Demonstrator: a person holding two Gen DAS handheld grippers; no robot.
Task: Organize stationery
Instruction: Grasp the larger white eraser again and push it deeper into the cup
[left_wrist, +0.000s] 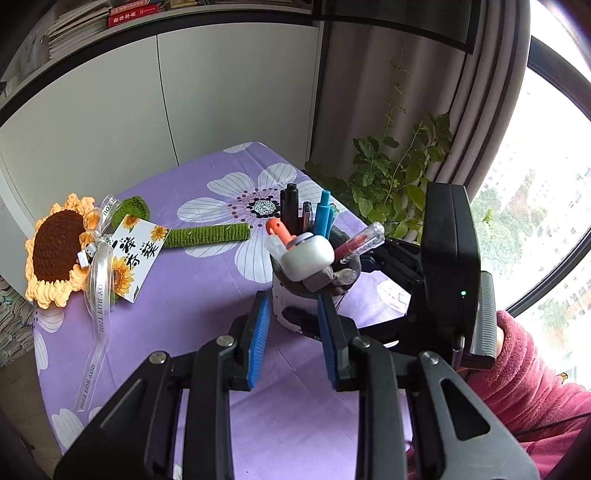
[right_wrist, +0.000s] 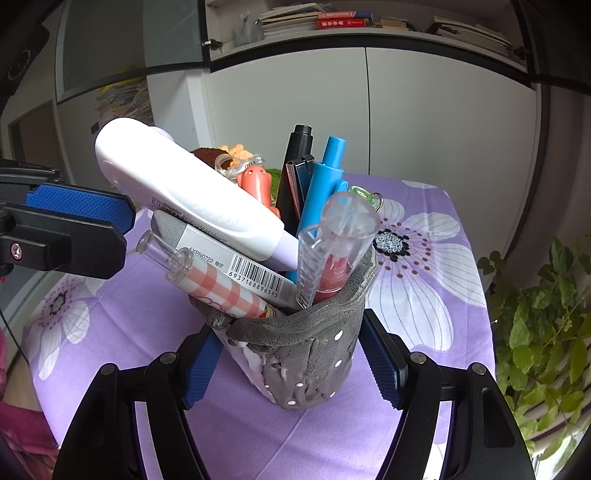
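A grey pen holder with white dots stands on the purple flowered tablecloth. My right gripper is shut on it, one blue pad pressing each side. Packed into the holder are a white correction tape, an eraser with a barcode, a pink checked pen, blue pens, a black marker and a clear-capped pen. In the left wrist view my left gripper hovers just in front of the holder, jaws a little apart, with nothing between them.
A crochet sunflower with a ribbon and a card lies on the table's left side. A leafy plant and a curtain stand beyond the far right edge by the window. A pink sleeve holds the right gripper. White cabinets stand behind.
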